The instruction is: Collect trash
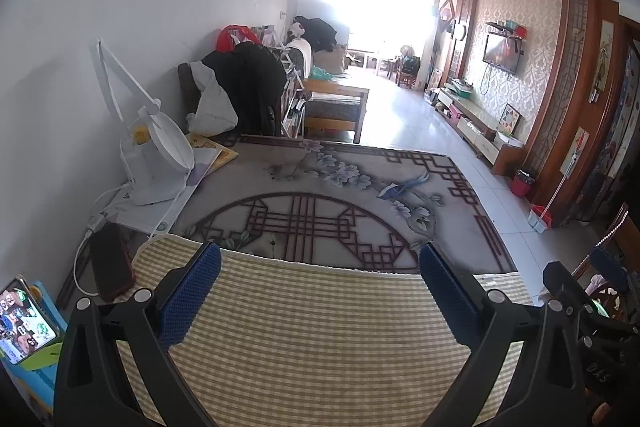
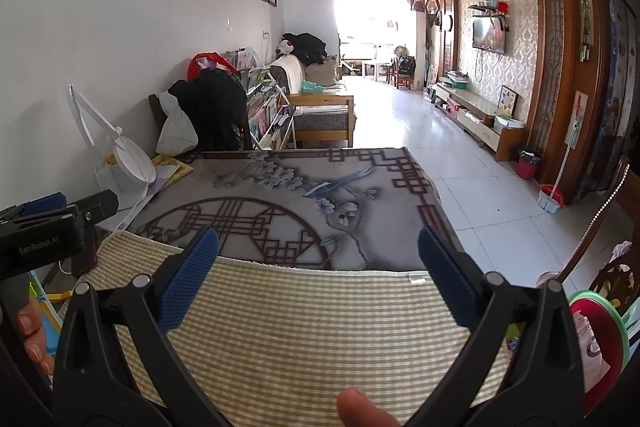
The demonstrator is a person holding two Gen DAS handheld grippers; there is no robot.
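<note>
No loose trash shows on the table. My left gripper [image 1: 320, 249] hangs open over a yellow-green checked mat [image 1: 320, 339], its blue pads [image 1: 192, 299] wide apart and empty. My right gripper [image 2: 318, 233] is open too, with nothing between its fingers, above the same mat [image 2: 304, 339]. Each tool shows in the other view: the right gripper [image 1: 580, 267] at the right edge, the left gripper [image 2: 60, 211] at the left edge. A small red bin [image 2: 528, 165] stands on the floor by the right wall, also seen as the red bin [image 1: 522, 183].
The table [image 1: 320, 187] wears a flower-and-bird cover. On its left are a white desk lamp [image 1: 156, 155], a dark phone [image 1: 112, 263], a lit phone [image 1: 24, 323] and books. A thumb [image 2: 360, 407] and fingers [image 2: 32, 331] show. A chair with something pale crumpled [image 2: 622, 249] stands right.
</note>
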